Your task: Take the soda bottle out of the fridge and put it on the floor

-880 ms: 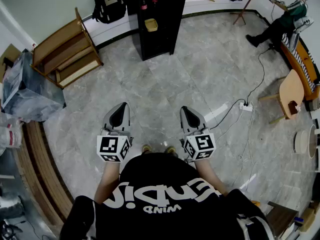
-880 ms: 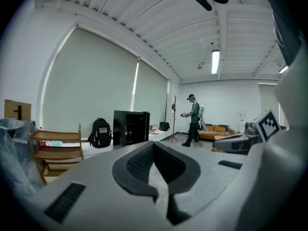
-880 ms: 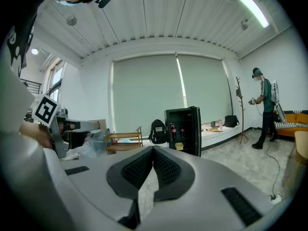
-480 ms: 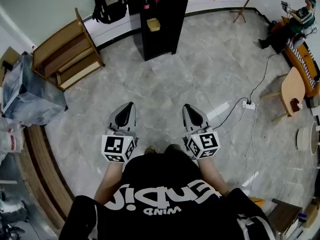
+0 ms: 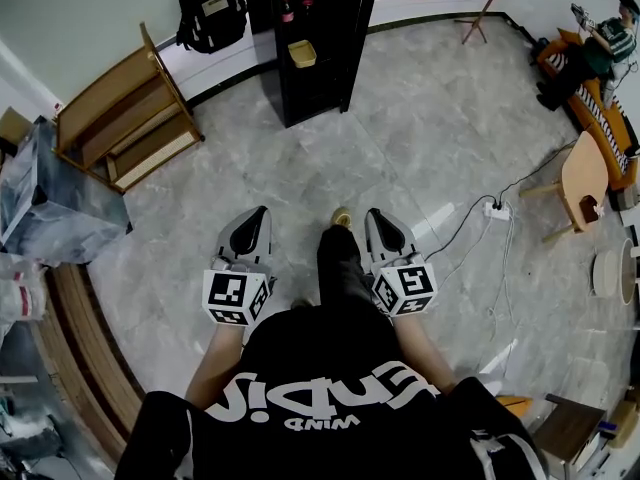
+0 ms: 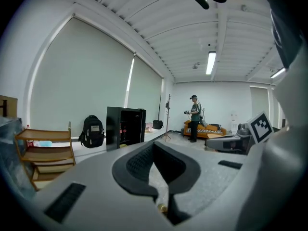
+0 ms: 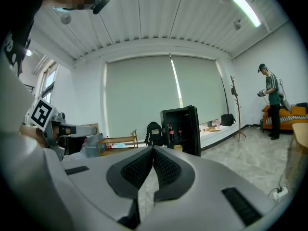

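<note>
The approach to the fridge [image 5: 325,38] seems to be the step in hand. The soda bottle [image 7: 170,132] stands inside it, door open, well ahead across the floor [image 5: 420,138]. The left hand-held gripper [image 5: 252,218] and right hand-held gripper [image 5: 380,220] are both clenched on nothing. The next move likely calls for closing in and spreading one around the bottle.

The person wears a black short-sleeved T-shirt [image 5: 330,353] with large white lettering [image 5: 330,393] across it, black trousers [image 5: 340,268] and a tan shoe [image 5: 342,217]. The left hand-held gripper [image 5: 256,215] and right hand-held gripper [image 5: 376,217] are pale grey moulded shells with black ribbed pads. Each carries a white cube printed with black square markers, the left cube [image 5: 232,298] and the right cube [image 5: 405,290]
</note>
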Action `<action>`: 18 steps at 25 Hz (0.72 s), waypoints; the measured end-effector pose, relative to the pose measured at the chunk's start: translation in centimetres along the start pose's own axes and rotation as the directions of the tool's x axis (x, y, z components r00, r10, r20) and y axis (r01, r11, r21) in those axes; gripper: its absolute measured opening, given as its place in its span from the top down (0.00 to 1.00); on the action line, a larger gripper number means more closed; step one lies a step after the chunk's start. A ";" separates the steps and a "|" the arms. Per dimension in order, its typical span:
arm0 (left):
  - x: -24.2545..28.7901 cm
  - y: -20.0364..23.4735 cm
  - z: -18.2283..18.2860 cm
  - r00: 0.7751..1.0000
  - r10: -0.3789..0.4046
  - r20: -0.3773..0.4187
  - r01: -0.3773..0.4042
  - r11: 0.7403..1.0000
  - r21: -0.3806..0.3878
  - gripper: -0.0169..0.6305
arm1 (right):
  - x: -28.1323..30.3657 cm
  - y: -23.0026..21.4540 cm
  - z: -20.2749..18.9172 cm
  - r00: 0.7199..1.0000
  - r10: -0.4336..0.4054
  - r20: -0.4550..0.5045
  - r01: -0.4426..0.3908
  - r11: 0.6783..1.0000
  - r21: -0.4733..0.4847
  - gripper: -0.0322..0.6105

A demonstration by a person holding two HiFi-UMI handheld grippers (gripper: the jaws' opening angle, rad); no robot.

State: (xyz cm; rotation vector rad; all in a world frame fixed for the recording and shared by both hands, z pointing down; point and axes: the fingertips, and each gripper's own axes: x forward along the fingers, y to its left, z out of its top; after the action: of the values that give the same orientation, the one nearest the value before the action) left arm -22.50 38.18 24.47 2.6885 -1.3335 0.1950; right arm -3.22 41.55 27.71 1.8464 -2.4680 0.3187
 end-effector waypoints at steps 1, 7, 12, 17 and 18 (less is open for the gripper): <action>0.6 0.2 0.0 1.000 0.000 0.000 0.000 1.000 -0.001 0.96 | 0.5 -0.3 -0.1 1.000 -0.002 -0.002 0.002 1.000 0.000 0.91; 5.7 2.6 0.3 1.000 0.018 0.006 -0.018 1.000 -0.003 0.96 | 5.7 -3.4 -0.4 1.000 0.001 -0.018 -0.001 1.000 -0.003 0.91; 12.4 4.8 0.8 0.999 0.041 -0.006 -0.041 0.999 -0.007 0.96 | 12.0 -7.6 0.8 0.999 0.027 -0.018 -0.027 1.000 -0.009 0.91; 20.3 6.8 3.4 0.998 0.064 -0.012 -0.064 0.997 -0.046 0.96 | 18.6 -12.2 3.7 0.997 0.075 -0.027 -0.075 0.997 -0.002 0.91; 21.8 7.2 4.1 0.998 0.068 -0.010 -0.068 0.996 -0.054 0.96 | 19.9 -12.9 4.5 0.996 0.089 -0.028 -0.090 0.996 -0.008 0.91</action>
State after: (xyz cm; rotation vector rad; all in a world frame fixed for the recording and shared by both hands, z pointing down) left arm -14.96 16.11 24.74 2.5975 -1.4084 0.1733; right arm 3.75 18.40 28.21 1.7191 -2.5340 0.3334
